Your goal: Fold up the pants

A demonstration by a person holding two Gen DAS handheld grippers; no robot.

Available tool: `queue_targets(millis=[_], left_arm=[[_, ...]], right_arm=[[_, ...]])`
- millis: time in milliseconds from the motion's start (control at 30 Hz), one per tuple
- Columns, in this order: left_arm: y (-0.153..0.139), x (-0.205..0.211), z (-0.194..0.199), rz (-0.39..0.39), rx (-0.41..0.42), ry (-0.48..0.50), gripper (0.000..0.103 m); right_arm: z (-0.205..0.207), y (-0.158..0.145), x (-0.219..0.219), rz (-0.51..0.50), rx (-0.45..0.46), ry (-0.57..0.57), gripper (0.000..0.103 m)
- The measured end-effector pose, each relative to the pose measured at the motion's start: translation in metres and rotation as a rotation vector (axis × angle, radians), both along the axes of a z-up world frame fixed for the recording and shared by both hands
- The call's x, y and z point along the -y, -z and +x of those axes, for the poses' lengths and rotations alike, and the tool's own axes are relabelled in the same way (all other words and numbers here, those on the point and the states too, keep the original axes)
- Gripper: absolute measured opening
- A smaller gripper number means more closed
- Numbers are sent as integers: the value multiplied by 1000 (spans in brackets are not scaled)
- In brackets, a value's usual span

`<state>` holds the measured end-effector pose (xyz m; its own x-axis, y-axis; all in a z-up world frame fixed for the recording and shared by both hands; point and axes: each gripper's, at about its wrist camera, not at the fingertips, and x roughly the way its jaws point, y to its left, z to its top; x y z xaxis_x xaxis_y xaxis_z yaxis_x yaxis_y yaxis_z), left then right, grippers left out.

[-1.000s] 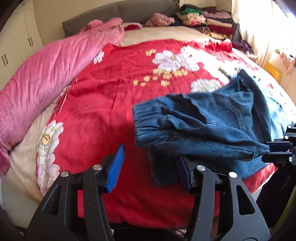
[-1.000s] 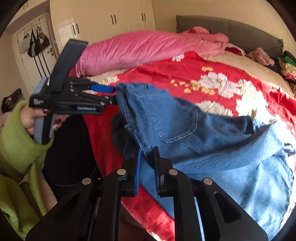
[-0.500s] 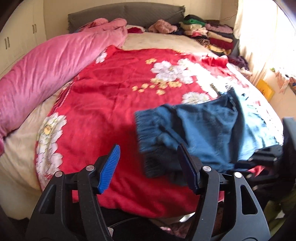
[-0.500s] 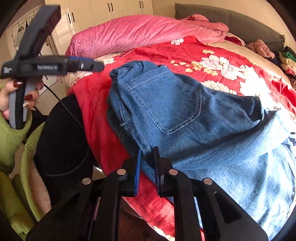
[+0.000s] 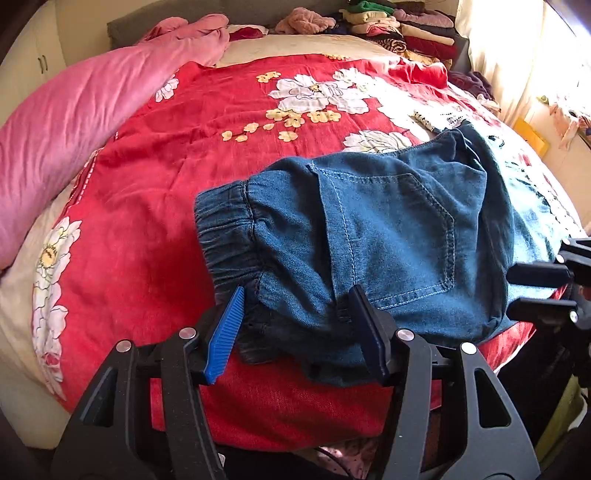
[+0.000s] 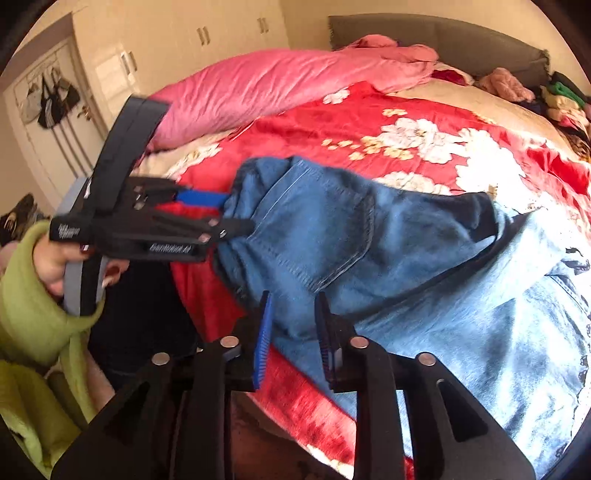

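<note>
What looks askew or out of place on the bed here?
The dark jeans sit crooked near the bed's edge, their bottom edge bunched unevenly and the elastic waistband puckered. Beneath them, lighter denim sprawls unfolded.

I log: red floral bedspread (image 5: 147, 192); pink quilt (image 5: 74, 110) at ten o'clock; folded clothes stack (image 5: 399, 22) at one o'clock; cream wardrobe (image 6: 207, 37); possibly bags (image 6: 51, 103) hanging on a door.

Right gripper (image 6: 293, 332) jaws just been opening, folded blue denim pants (image 6: 332, 236) between them, pads clear. Left gripper (image 6: 229, 212) at elasticated waistband, held by hand (image 6: 59, 264) in green sleeve (image 6: 29, 314). Red floral bedspread (image 6: 369, 122) underneath.
</note>
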<state>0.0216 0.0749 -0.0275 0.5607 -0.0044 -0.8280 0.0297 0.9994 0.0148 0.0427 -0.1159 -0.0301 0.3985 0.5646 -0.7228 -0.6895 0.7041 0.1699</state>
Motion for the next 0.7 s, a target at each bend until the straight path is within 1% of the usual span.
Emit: queue_targets(millis=[67,100,133,167,200,300,400,533,600,700], left_arm=[[0,0,0,4,2,1,50],[0,-1,0,3,2,2,50],[0,0,0,0,2,2,50],[-1,0,0,-8,3,5,50],[-1,0,0,-13,2,9,50],[-1,2,-1,-2,4,6,50],[-2,0,-1,-13,5,-1,50],[-3,0,-2,-15,6,-1,50],[-5,1,-3,-19,8,-3,50],[-10,0,-5,-32,19,-7,51]], right_arm=[[5,11,-4,-28,-35,14,31],[8,19,-7,-57,-65,20,35],[11,32,-10,-99,-118,28,38],[14,41,-11,-124,-156,42,39],[15,44,-10,-114,-166,55,39],[12,34,-7,-96,-156,48,39],[9,22,3,-53,-137,66,50],[8,12,13,-25,-115,112,51],[5,6,21,-17,-105,138,59],[4,-4,36,0,-86,179,59]])
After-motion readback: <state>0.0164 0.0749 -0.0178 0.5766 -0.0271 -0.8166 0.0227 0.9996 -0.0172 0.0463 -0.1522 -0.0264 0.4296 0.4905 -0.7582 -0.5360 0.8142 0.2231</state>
